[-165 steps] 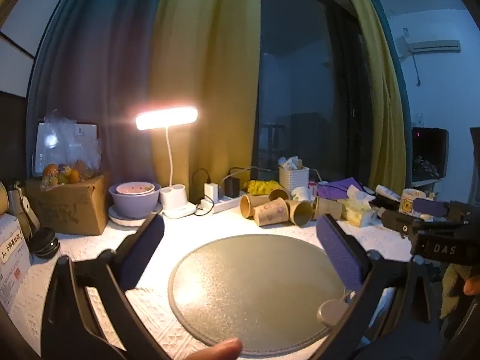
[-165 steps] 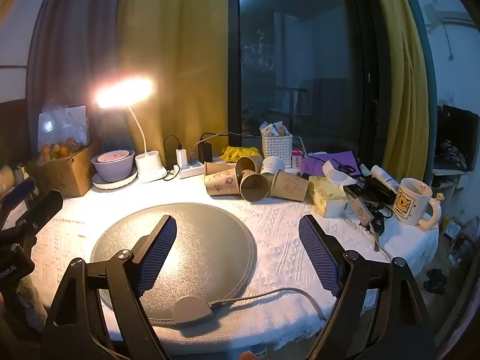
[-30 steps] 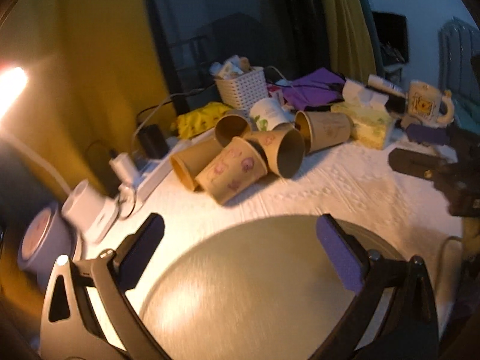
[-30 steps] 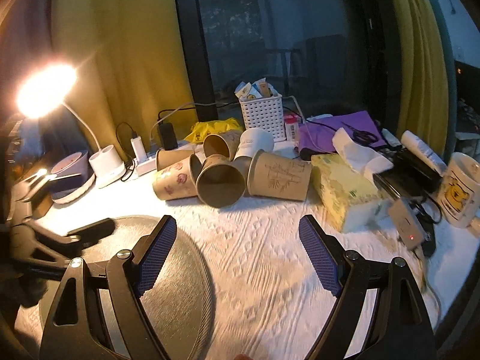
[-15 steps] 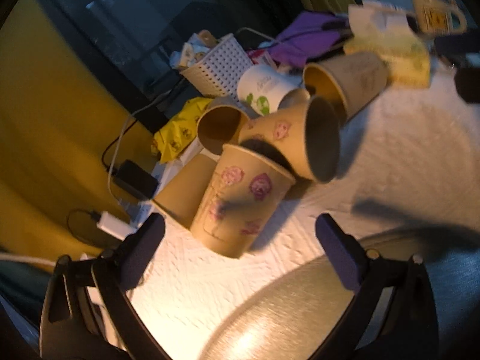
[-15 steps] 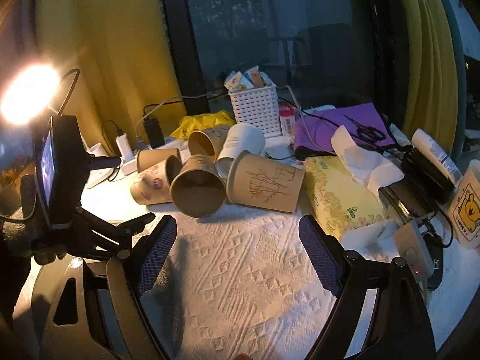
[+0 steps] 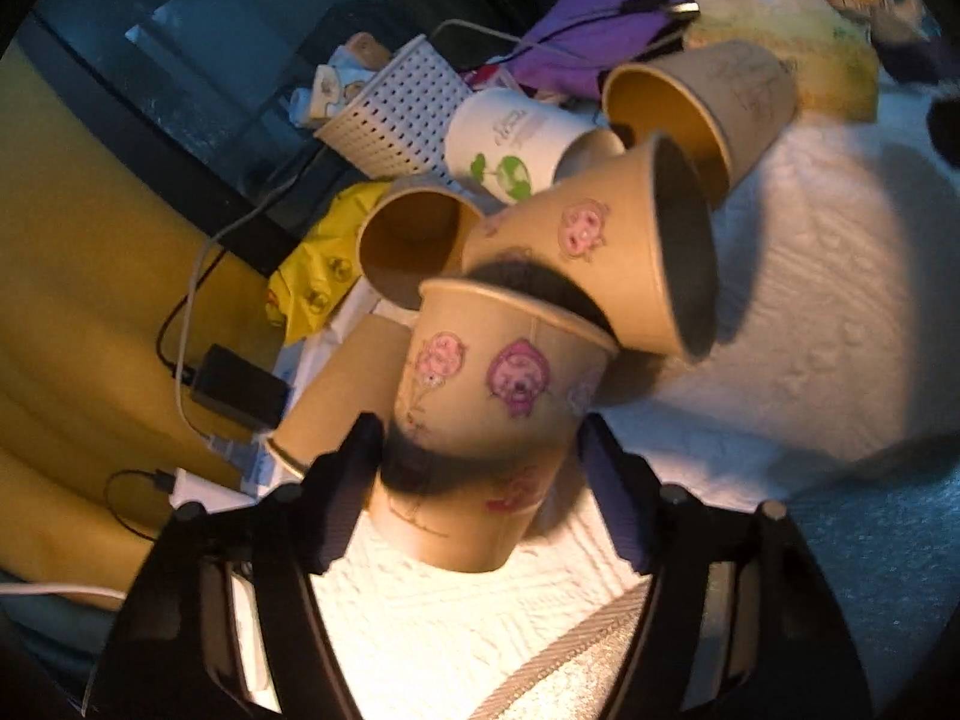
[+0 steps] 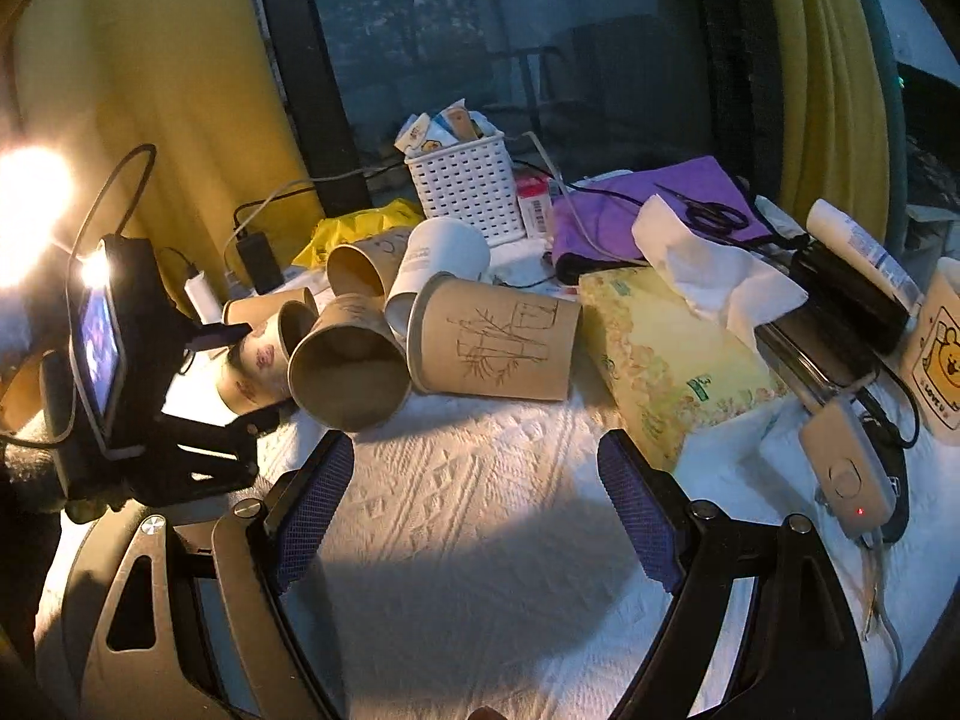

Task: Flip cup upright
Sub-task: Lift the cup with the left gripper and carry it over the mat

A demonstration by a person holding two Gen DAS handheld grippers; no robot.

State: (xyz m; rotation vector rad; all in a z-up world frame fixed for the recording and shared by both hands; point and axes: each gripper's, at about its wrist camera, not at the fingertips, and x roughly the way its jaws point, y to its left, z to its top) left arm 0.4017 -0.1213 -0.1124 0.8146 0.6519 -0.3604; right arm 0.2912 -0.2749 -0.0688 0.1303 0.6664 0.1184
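Note:
Several paper cups lie on their sides in a heap on the white tablecloth. The nearest is a tan cup with pink cartoon figures (image 7: 486, 420); it also shows in the right wrist view (image 8: 255, 369). My left gripper (image 7: 480, 498) has its jaws on either side of this cup's lower body, close to its walls; contact is unclear. The left gripper's body shows in the right wrist view (image 8: 120, 372). My right gripper (image 8: 474, 504) is open and empty above the cloth, in front of a large tan cup (image 8: 345, 369) and a cup with a line drawing (image 8: 492, 345).
A white basket (image 8: 465, 186), purple cloth (image 8: 654, 204), yellow tissue box (image 8: 666, 360), bear mug (image 8: 936, 366) and remote (image 8: 846, 471) crowd the back and right. A lamp (image 8: 27, 216) and power strip are at the left. The round grey mat's edge (image 7: 600, 660) lies near the left gripper.
My left gripper has moved forward and its jaws have narrowed around the pink-figured cup. My right gripper has edged closer to the cup heap and stayed open.

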